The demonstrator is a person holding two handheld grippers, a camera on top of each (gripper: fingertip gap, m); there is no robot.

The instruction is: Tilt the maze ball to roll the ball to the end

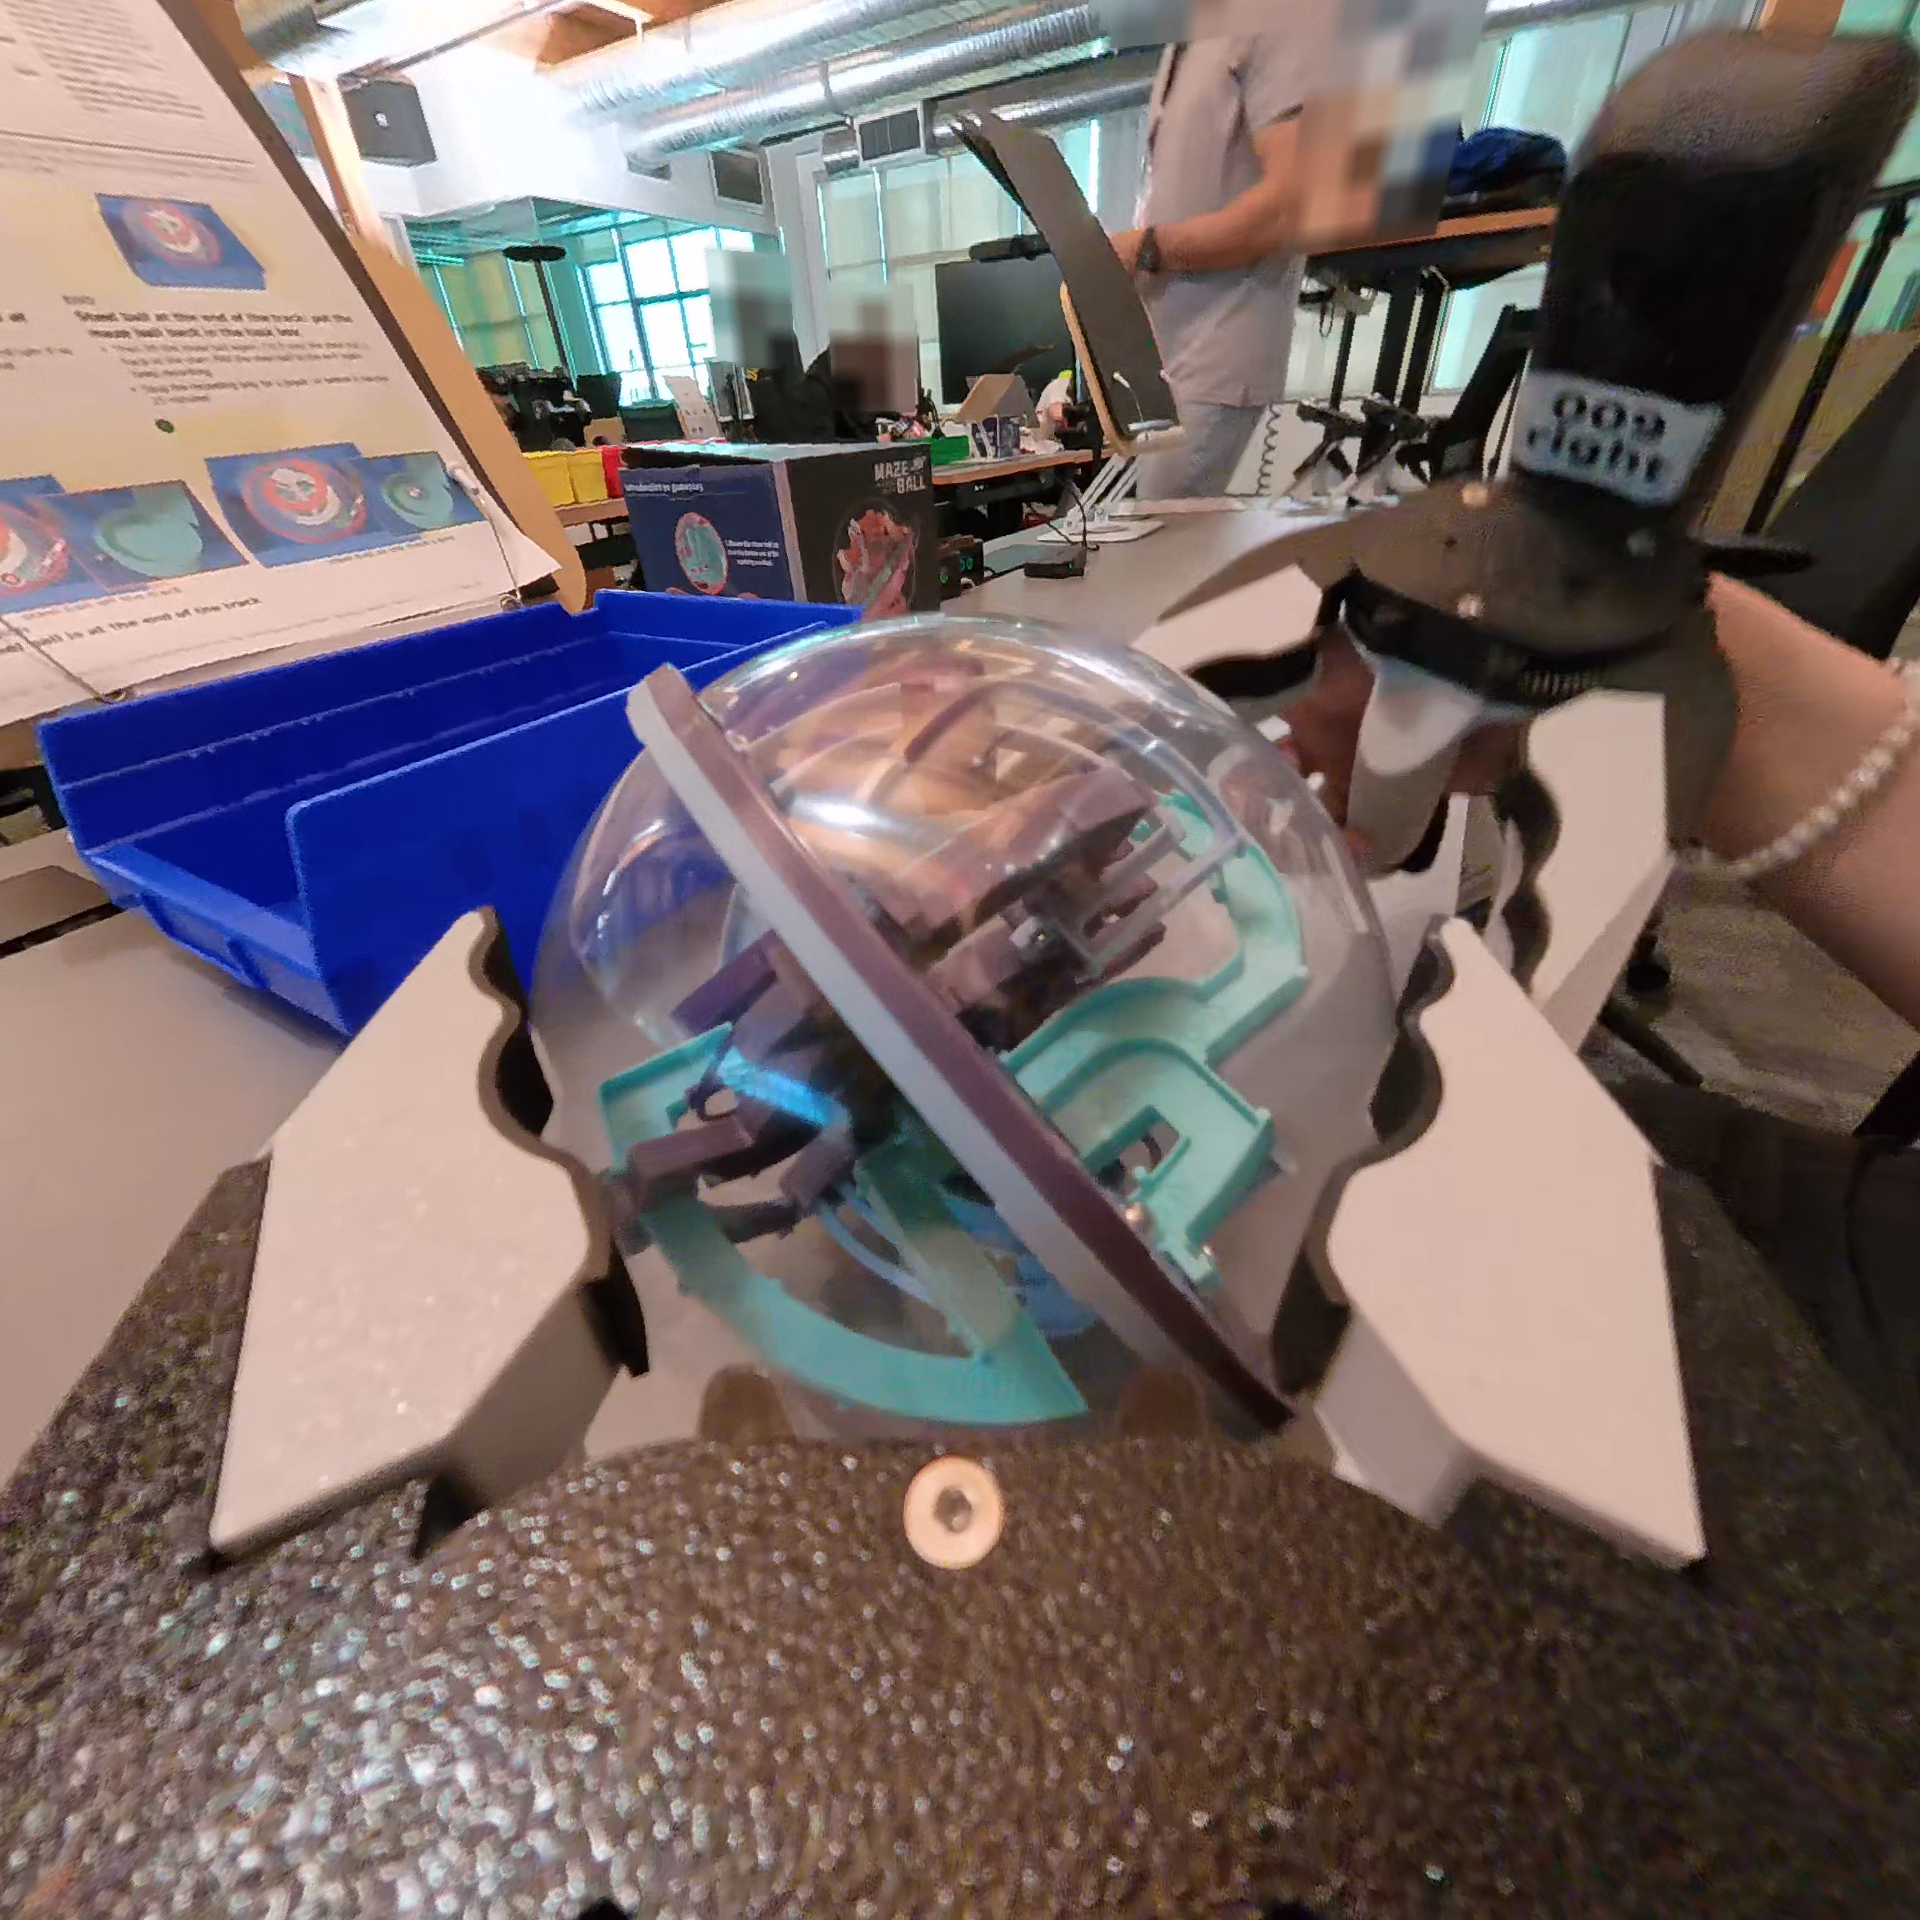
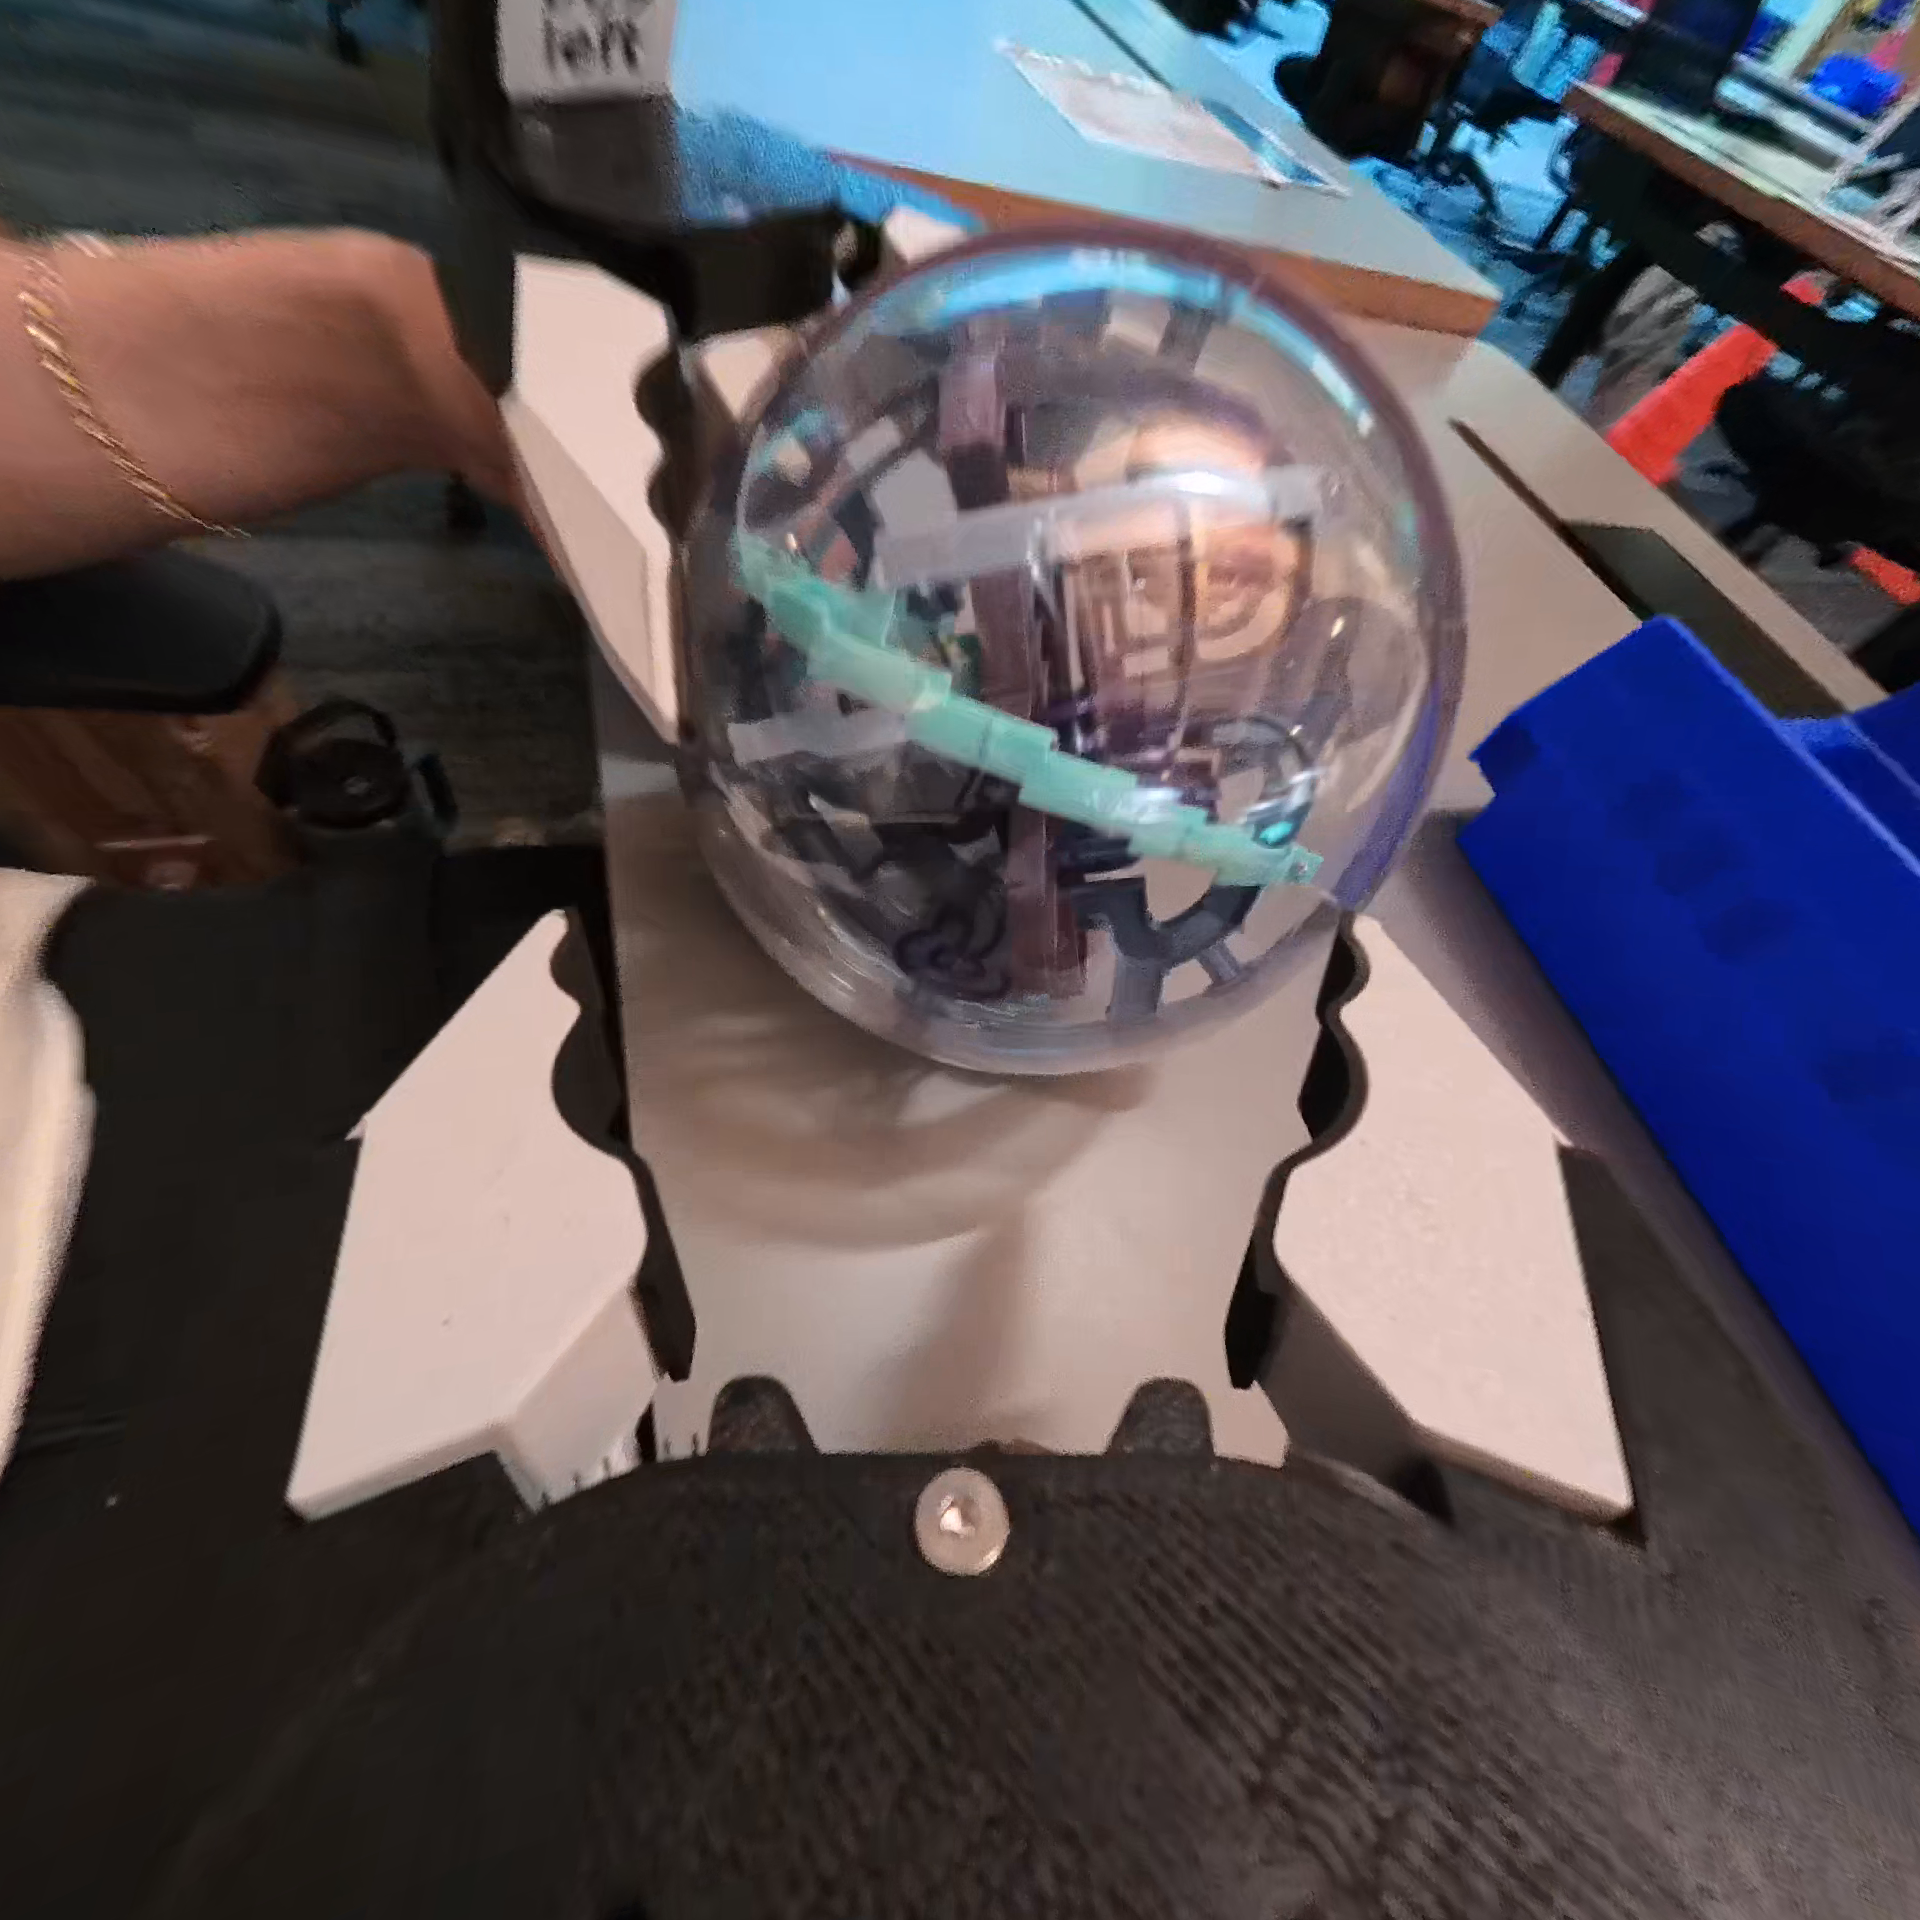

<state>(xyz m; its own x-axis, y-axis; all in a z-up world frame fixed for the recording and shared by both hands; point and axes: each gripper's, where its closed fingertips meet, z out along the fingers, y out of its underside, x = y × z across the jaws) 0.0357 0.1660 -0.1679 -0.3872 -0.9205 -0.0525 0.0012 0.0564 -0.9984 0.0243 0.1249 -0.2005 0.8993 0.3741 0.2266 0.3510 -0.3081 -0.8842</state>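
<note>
Judging by how things lay, the task was taken to be under way and unfinished: the maze ball (image 1: 966, 997) was seen out of the blue bin (image 1: 343, 790), low over or on the counter (image 2: 935, 1226), with its flat ring tilted steeply. The small steel ball inside could not be picked out among the purple and teal tracks, so how far it had run could not be told.

The left tongs (image 1: 961, 1039) were spread wide, and the sphere was cradled between their wavy pads; whether both pads pressed on it could not be settled, though the right one looked to be touching the shell. The right tongs (image 2: 966, 997) were also set wide, with the sphere's near side between the fingertips; a gap was seen at the left pad, so no grip was judged there.

Room was tight on one side: the bin stood just beside the sphere. A counter edge ran near the left gripper. More open counter lay beyond the sphere in the right wrist view.
</note>
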